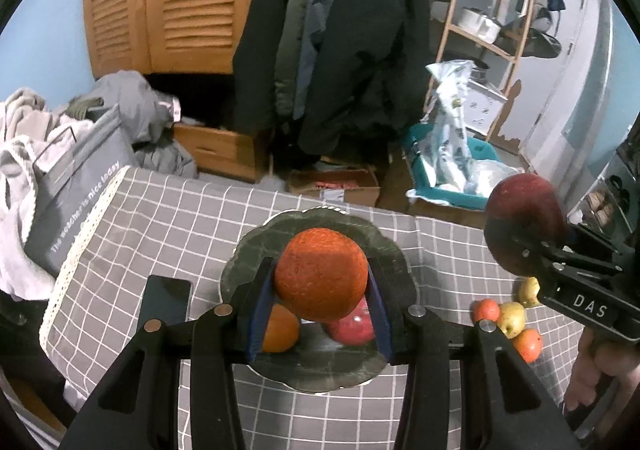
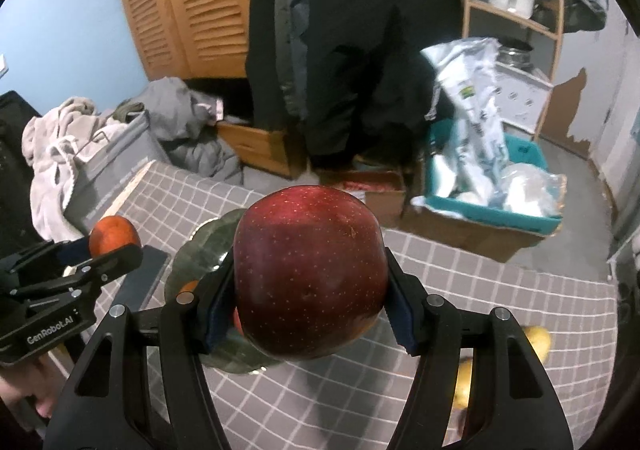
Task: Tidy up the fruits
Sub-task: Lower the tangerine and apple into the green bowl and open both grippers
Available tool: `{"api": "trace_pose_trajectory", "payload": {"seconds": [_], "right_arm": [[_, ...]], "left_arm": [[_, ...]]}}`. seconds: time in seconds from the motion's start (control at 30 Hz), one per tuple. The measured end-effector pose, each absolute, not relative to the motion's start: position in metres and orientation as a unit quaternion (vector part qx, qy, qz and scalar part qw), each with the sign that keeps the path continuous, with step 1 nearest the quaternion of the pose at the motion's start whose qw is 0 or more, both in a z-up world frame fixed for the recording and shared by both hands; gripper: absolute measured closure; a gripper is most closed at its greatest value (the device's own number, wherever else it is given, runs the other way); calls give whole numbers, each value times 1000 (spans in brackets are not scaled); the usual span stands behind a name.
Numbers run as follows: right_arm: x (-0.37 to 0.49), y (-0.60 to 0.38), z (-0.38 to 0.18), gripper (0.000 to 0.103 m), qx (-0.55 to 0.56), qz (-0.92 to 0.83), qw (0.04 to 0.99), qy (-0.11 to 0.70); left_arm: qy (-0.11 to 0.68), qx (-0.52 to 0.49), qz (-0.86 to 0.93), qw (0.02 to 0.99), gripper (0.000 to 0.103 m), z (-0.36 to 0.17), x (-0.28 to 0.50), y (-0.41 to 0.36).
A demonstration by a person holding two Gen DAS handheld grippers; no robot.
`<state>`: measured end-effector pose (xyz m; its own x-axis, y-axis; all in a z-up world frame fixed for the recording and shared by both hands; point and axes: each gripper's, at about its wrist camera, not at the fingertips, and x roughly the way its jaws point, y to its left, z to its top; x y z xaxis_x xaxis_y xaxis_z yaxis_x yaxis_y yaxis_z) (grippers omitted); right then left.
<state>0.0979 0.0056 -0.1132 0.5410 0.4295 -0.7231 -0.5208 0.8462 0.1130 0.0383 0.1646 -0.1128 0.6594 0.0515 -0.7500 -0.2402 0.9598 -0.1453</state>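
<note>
left gripper (image 1: 320,306) clamped on orange (image 1: 320,274), over the dark plate (image 1: 384,246) to join fruit already there | right gripper (image 2: 310,314) clamped on red apple (image 2: 308,270), plate-bound | small fruits (image 1: 510,318) loose on cloth

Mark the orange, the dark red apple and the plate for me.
orange (image 1: 320,274), left wrist view, middle of its front face
dark red apple (image 2: 310,274), right wrist view, centre of its skin
plate (image 1: 320,378), left wrist view, bare near rim
</note>
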Motion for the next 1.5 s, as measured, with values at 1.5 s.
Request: {"api": "trace_pose_trajectory", "payload": {"seconds": [1.5], "right_arm": [[146, 79, -237, 37, -66, 293, 798, 522]], "left_arm": [[512, -179, 119, 832, 37, -236, 79, 216]]}}
